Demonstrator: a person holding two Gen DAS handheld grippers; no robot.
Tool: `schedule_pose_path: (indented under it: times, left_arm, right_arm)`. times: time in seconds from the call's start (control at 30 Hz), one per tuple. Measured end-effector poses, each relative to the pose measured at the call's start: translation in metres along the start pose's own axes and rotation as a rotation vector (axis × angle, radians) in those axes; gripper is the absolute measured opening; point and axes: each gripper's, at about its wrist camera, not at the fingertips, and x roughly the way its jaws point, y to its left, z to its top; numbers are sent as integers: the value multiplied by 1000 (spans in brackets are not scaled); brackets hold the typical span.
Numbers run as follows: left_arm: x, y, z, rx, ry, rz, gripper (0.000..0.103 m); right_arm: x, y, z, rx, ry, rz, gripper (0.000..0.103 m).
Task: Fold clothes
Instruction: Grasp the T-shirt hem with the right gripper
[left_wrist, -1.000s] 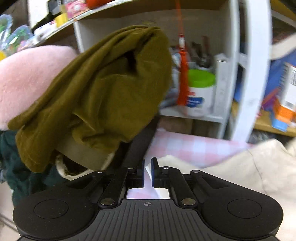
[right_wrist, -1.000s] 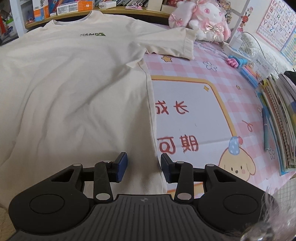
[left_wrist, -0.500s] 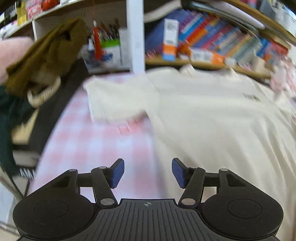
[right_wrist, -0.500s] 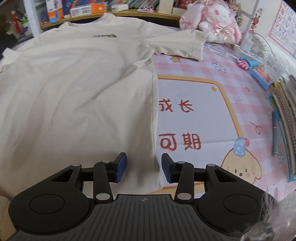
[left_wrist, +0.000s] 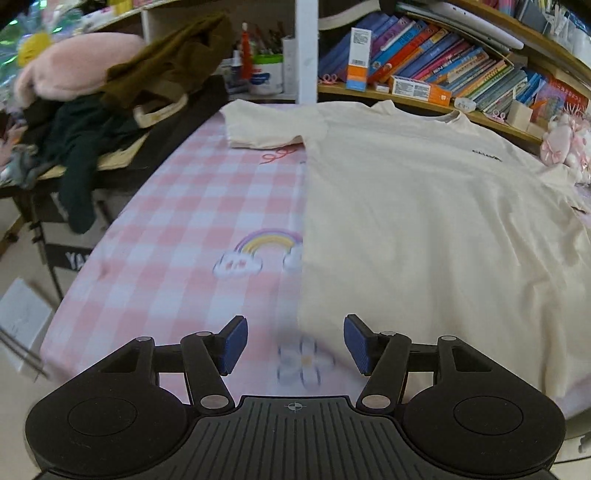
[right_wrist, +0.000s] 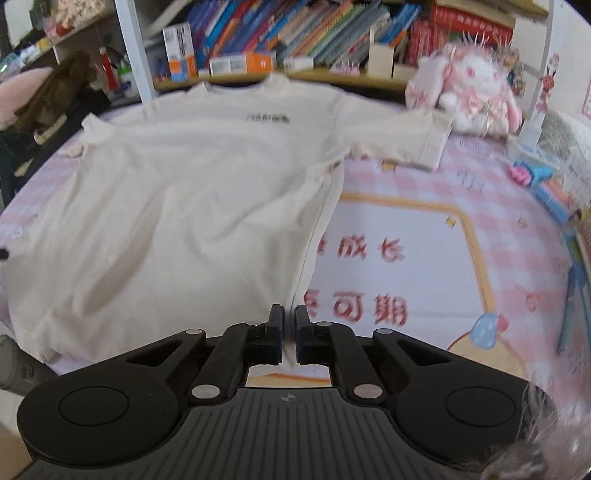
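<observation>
A cream T-shirt (left_wrist: 424, 206) lies spread flat, front up, on the table (left_wrist: 192, 221), which is covered by a pink checked cloth; its collar points toward the bookshelf (left_wrist: 443, 70) at the back and both short sleeves stick out sideways, so no fold shows in it at this moment. The right gripper (right_wrist: 289, 332) sits at the near right corner of the shirt, where the side seam meets the bottom hem, and its jaws are closed almost together with the cream edge running in between them, so it appears to have the hem corner pinched. That grip suits carrying the bottom edge up or across the body. The left gripper (left_wrist: 295, 343) hovers low over the near left side, its jaws wide apart and holding nothing; the shirt's left edge runs down into the gap between them, which looks like a line-up for taking the matching corner. Holding both bottom corners would keep the hem straight and stop the soft cloth from bunching when lifted. To the left, off the table, a heap of clothes (left_wrist: 110, 110) in olive and dark green lies piled, and a pink plush rabbit (right_wrist: 472, 92) sits at the far right, just beyond the right sleeve.
</observation>
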Motion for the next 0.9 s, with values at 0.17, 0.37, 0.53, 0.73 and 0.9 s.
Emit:
schedule_pose_path:
  times: [0.17,0.37,0.53,0.73,0.9]
  left_arm:
    - [-24,-15,-19,-56,-17,-20,59]
    - [-41,-32,-18,-11,-69,-36,65]
    - [-41,-14,-20,-48,-74,-8,70]
    - [-24,12,-14,-134,-29,-7,70]
    - [-18,12,-11,-115,-14,-34,70]
  right_arm:
    - [-2,1,41,165,-36,247,6]
    - [10,56,106,109,-97,527,35]
    - [3,43,95,72,-112,417,36]
    - [26,34,61,66,-11,315,35]
    - [44,56,69,18,-20,341,42]
